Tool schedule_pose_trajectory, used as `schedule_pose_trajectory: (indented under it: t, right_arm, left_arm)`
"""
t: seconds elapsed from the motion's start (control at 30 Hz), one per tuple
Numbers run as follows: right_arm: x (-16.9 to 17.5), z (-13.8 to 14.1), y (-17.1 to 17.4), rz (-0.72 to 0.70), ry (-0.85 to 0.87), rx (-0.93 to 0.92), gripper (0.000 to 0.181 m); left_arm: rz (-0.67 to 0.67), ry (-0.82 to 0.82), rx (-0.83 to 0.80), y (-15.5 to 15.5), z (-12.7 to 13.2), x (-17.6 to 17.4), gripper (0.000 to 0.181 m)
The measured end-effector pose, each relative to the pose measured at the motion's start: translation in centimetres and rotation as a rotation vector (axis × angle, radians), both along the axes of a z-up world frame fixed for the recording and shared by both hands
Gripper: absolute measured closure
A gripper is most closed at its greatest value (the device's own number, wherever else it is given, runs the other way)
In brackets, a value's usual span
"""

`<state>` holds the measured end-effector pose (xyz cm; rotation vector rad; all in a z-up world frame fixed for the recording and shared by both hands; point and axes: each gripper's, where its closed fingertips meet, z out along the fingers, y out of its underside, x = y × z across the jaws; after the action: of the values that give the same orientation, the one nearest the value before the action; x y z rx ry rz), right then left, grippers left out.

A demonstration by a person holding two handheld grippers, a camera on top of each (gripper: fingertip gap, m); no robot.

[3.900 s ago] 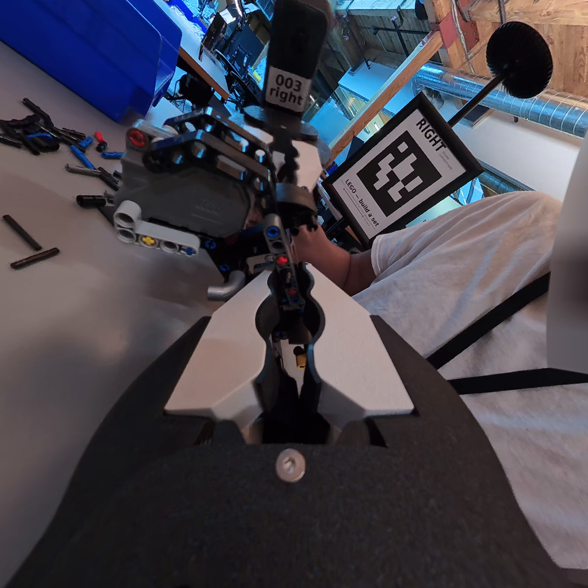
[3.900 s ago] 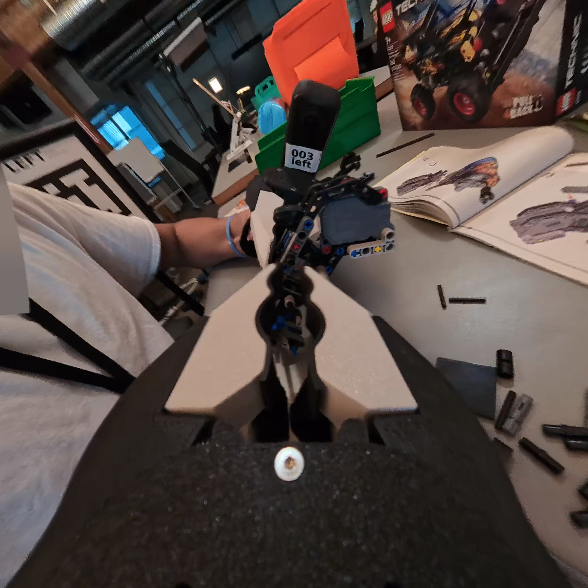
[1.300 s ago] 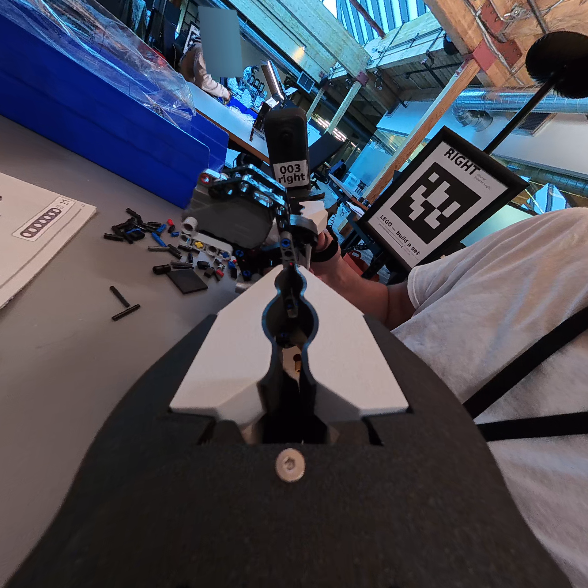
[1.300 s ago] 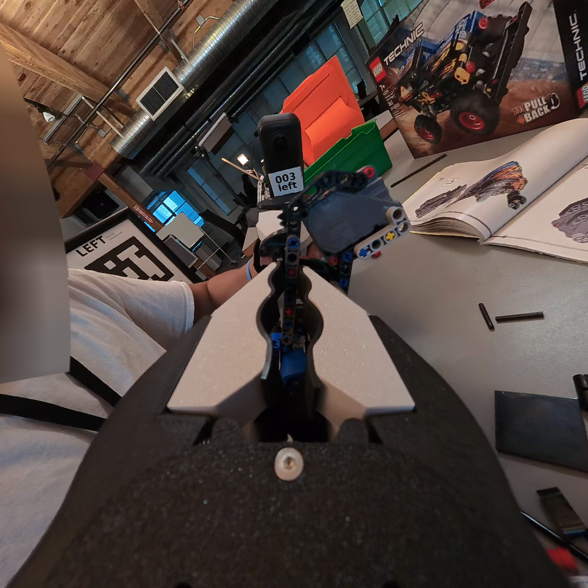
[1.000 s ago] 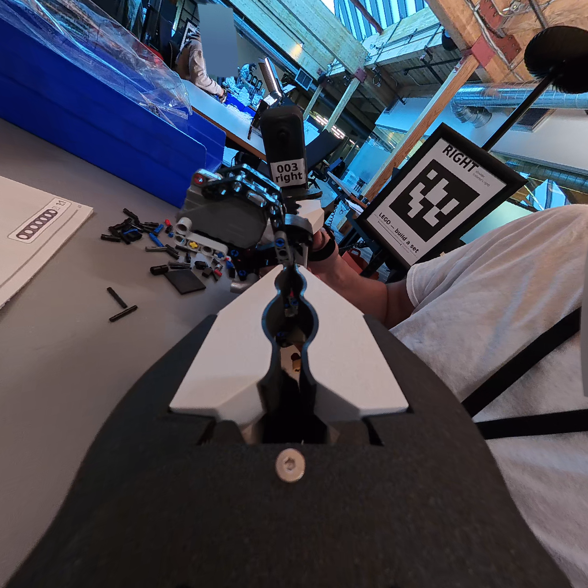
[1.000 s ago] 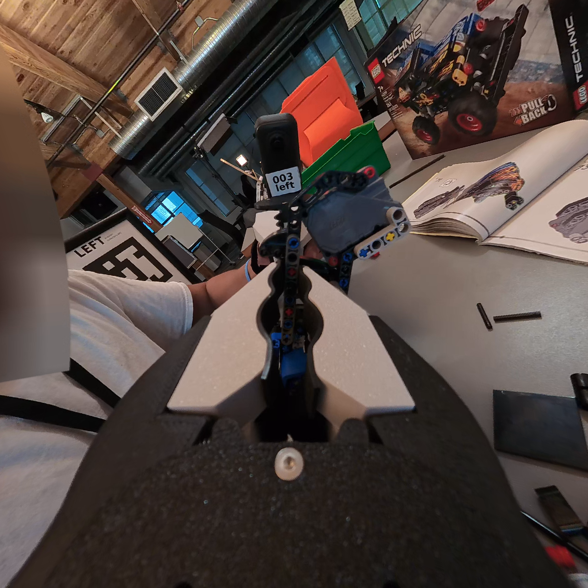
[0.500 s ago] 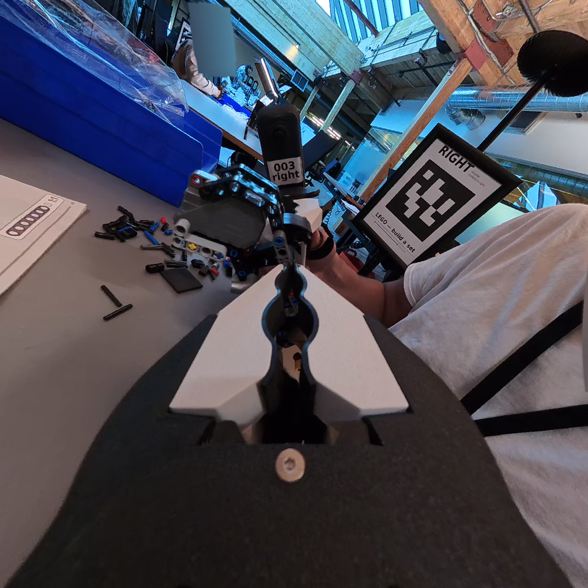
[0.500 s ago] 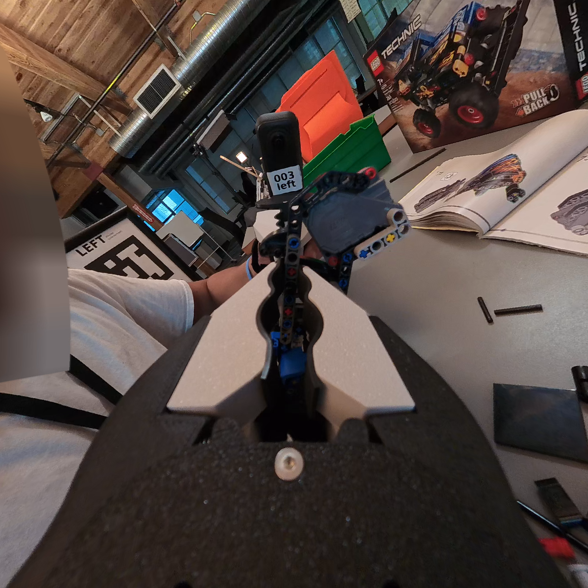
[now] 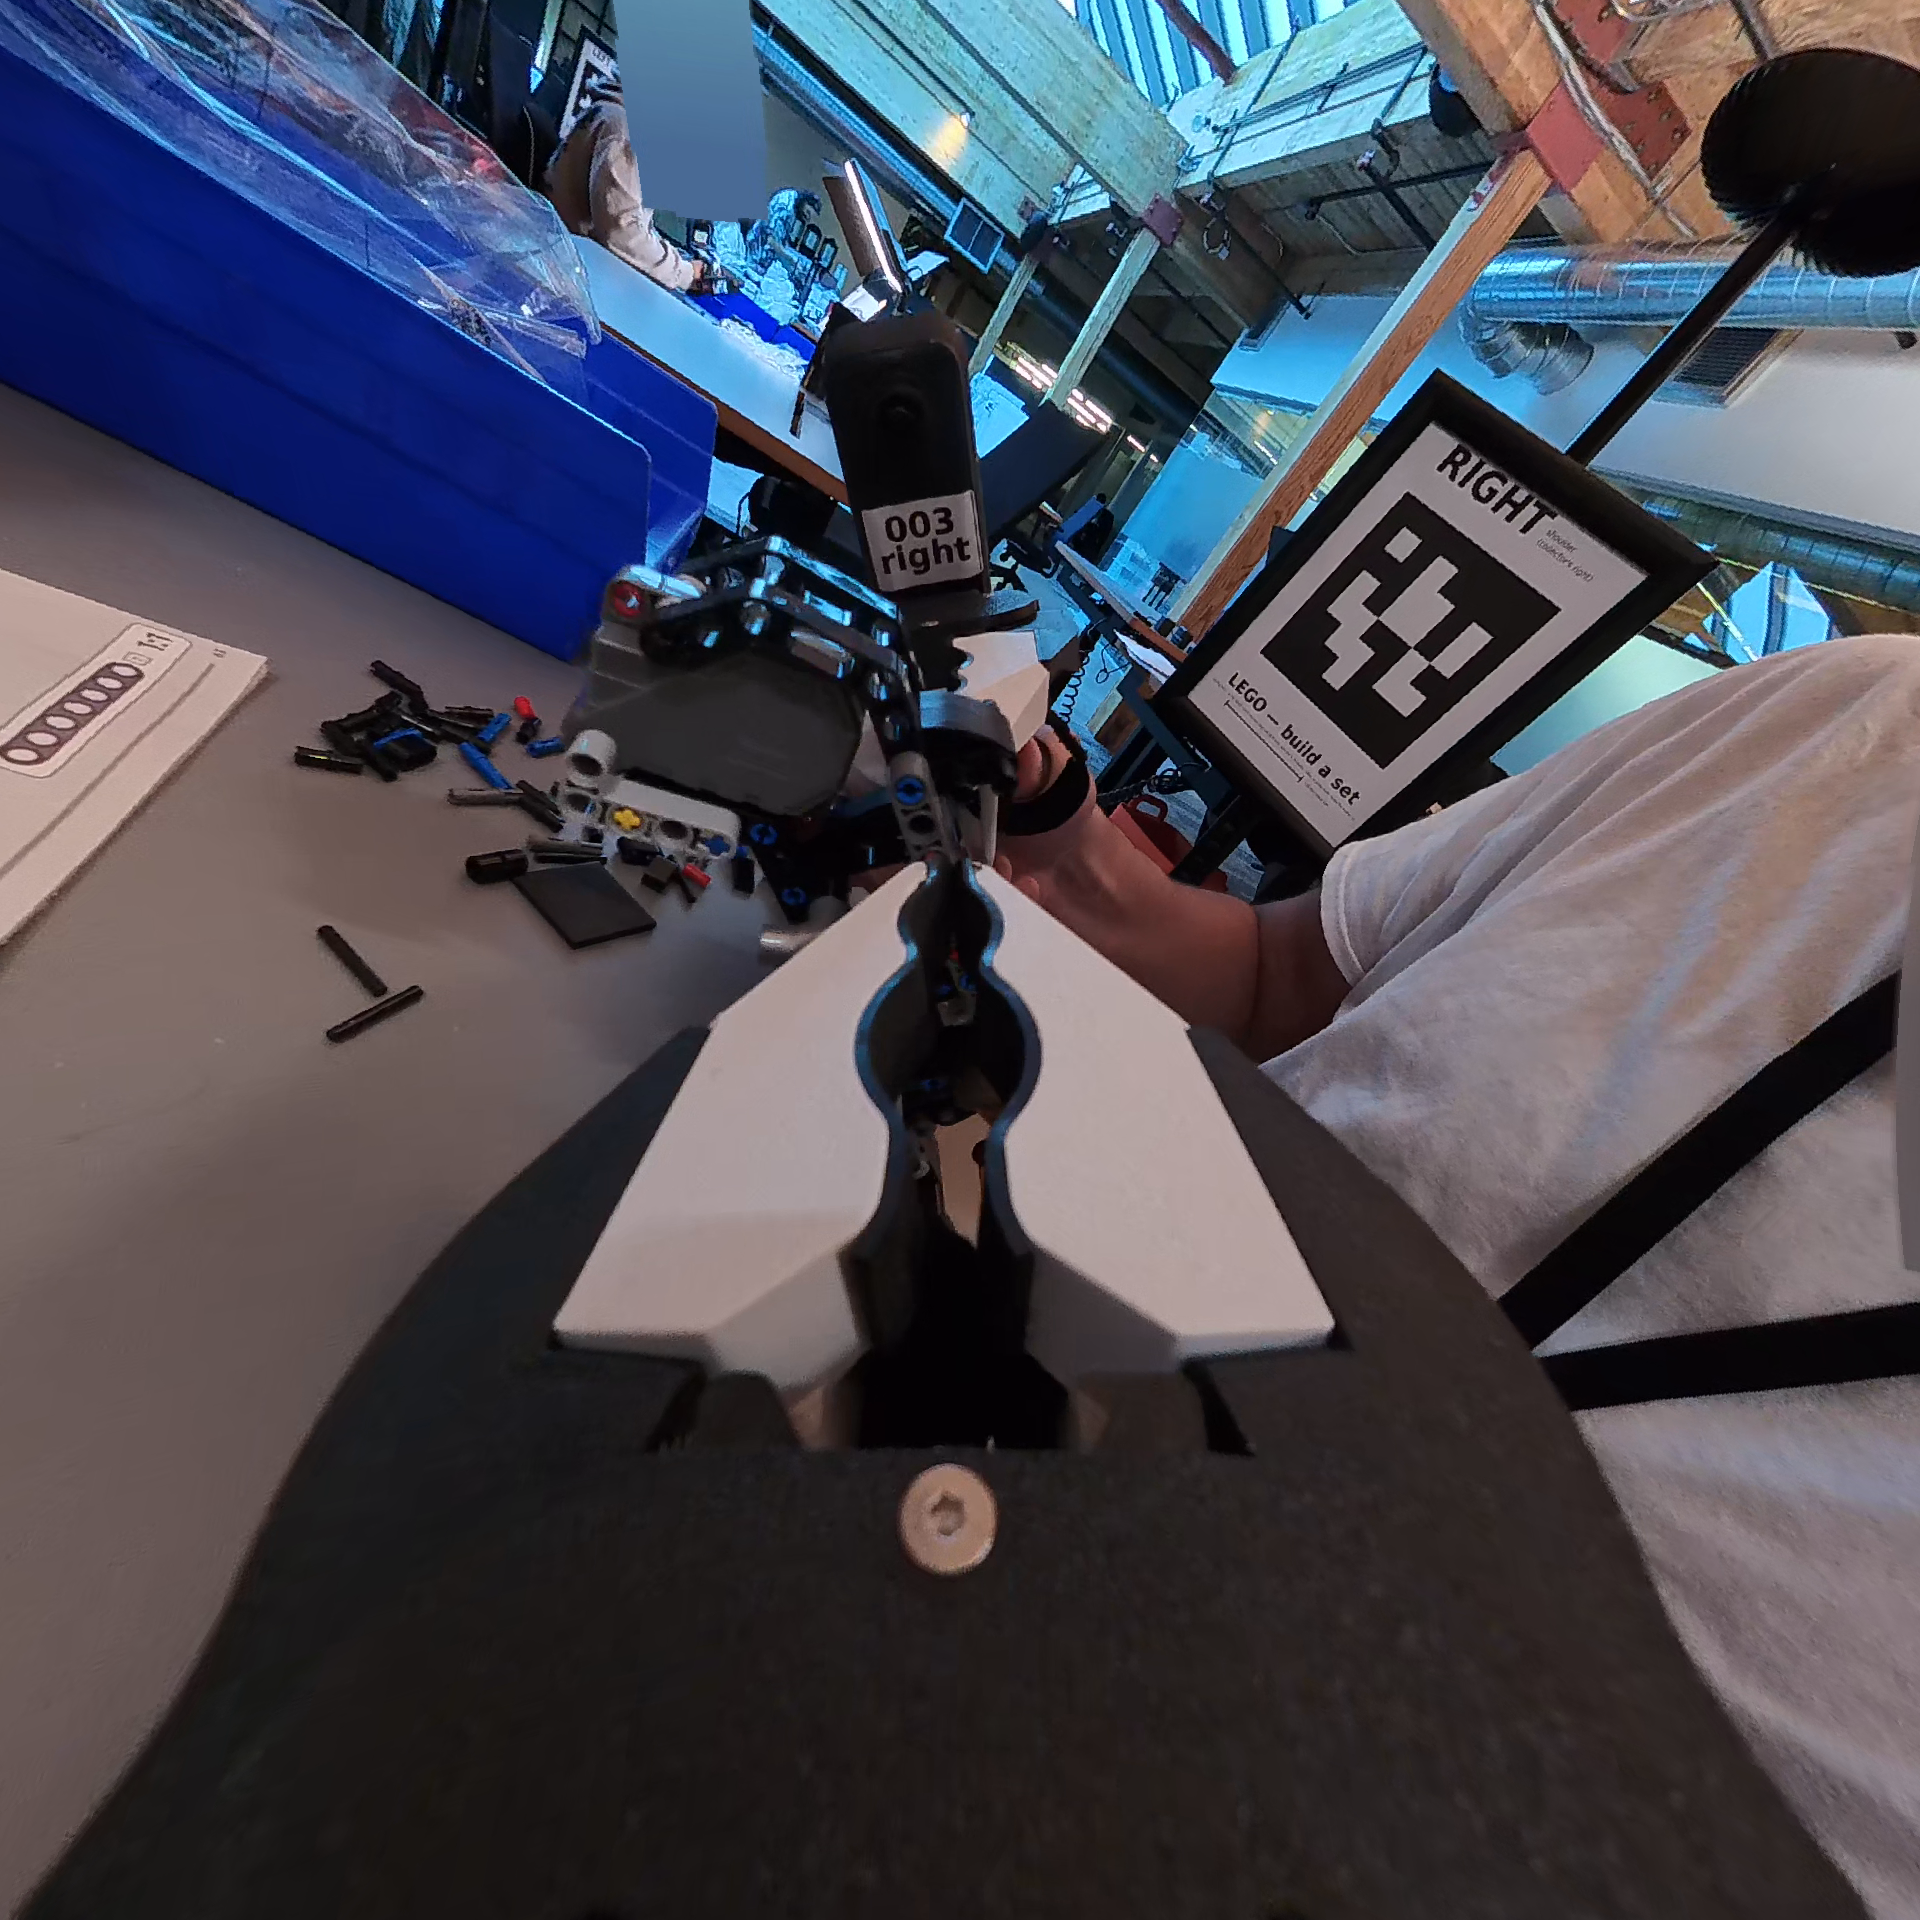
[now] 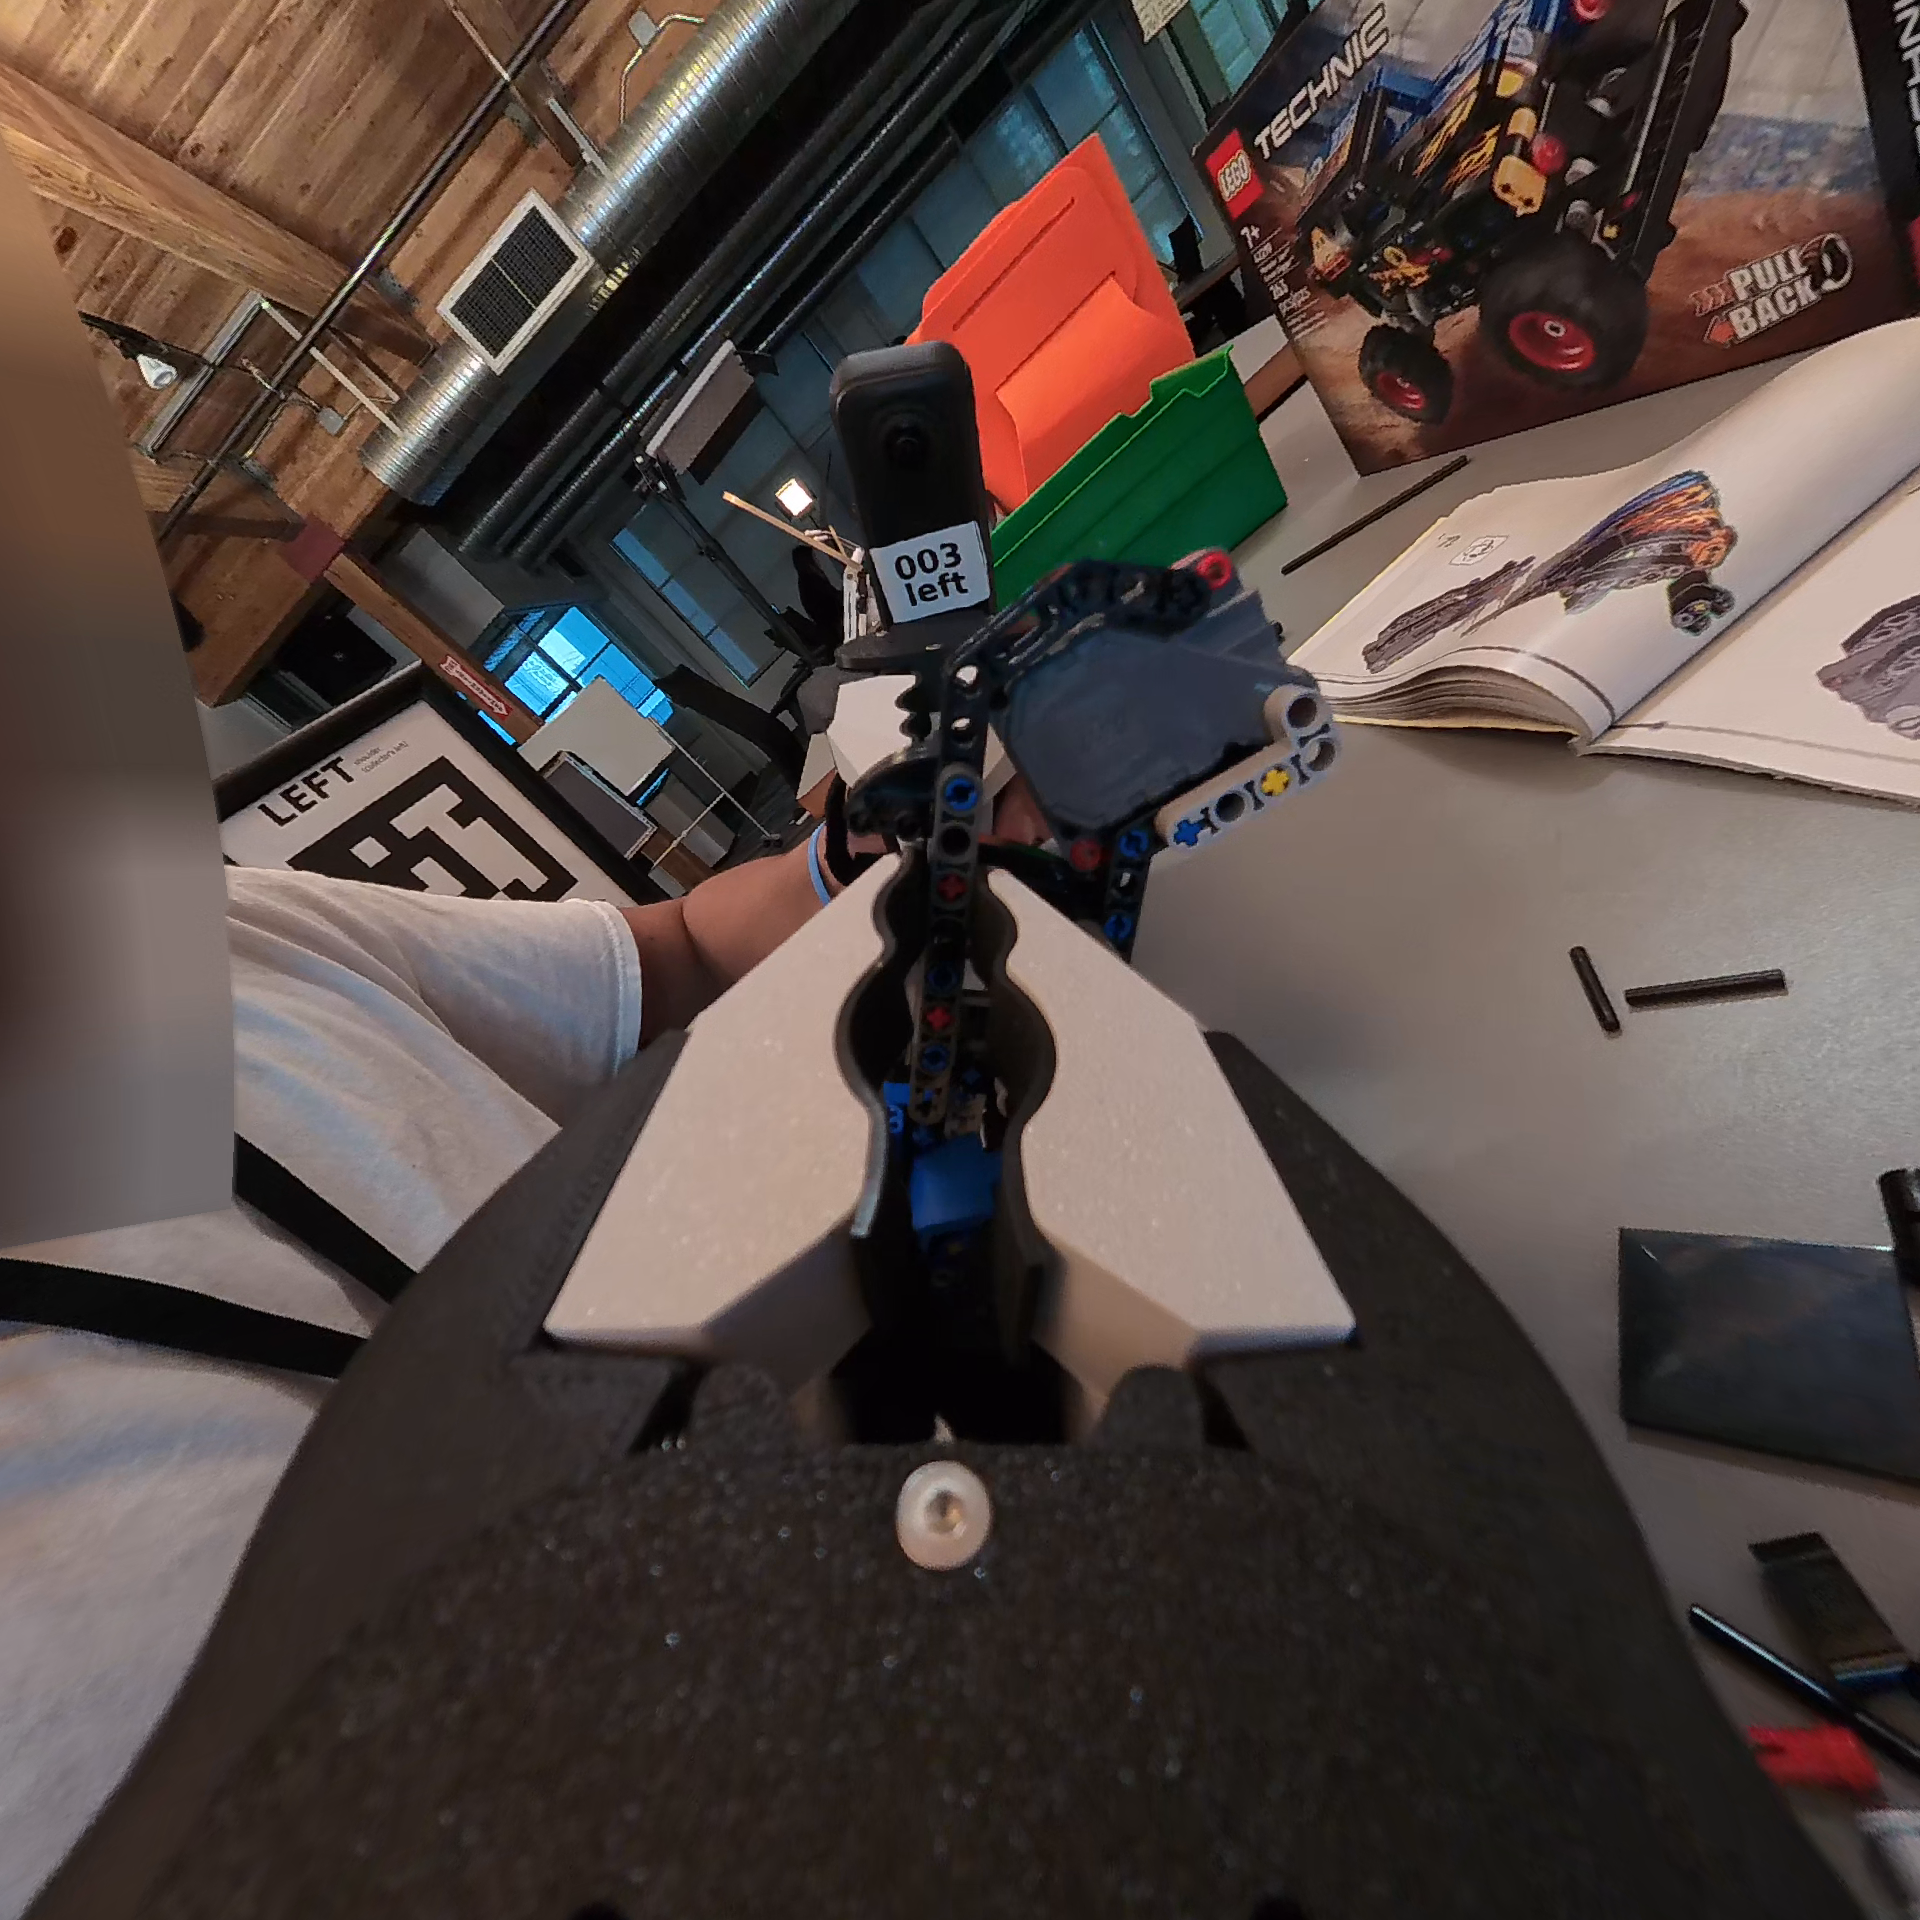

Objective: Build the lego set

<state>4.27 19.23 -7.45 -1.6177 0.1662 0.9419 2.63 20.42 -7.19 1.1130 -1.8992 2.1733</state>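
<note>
Both grippers hold one partly built lego model, a dark grey motor block [image 9: 727, 727] [image 10: 1132, 717] framed by black beams with blue and red pins, above the grey table [image 9: 156, 1091]. My left gripper [image 9: 943, 883] is shut on a black beam at one end of the model. My right gripper [image 10: 951, 883] is shut on the black pinned beam [image 10: 948, 935] at the opposite end. The two grippers face each other; each shows beyond the model in the other's view. A white beam [image 10: 1252, 784] with a yellow pin sticks out of the model's side.
Loose black, blue and red pieces [image 9: 436, 727] and a dark flat panel [image 9: 587, 902] lie on the table, with two black axles [image 10: 1662, 987]. An open instruction book [image 10: 1662, 623], the set's box [image 10: 1558, 208], a green bin [image 10: 1143, 478] and blue bins [image 9: 260, 364] stand around. A person's white shirt [image 9: 1610, 935] is close. The grippers are tip to tip, or close to it. The open instruction book [image 10: 1662, 623] is about 20 cm from both grippers' fingertips.
Since 3.9 s ago both grippers have lifted and tilted the model up off the table. Over the last second the hold is the same, with only a slight drift.
</note>
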Motion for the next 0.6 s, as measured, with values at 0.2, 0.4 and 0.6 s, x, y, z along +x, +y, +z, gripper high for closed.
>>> schedule_pose_trajectory:
  t: [0.2, 0.4, 0.6]
  right_arm:
    - [-0.03, -0.12, -0.05, 0.006, 0.003, -0.008, 0.174]
    - [-0.03, -0.18, -0.16, 0.008, 0.005, -0.01, 0.174]
    - [-0.24, -0.18, -0.3, 0.025, 0.01, -0.011, 0.174]
  left_arm:
    - [-0.003, 0.002, 0.004, -0.06, -0.12, -0.04, 0.181]
    - [-0.005, 0.002, 0.005, -0.18, -0.15, -0.05, 0.181]
    - [-0.015, -0.002, 0.008, -0.39, -0.14, -0.21, 0.181]
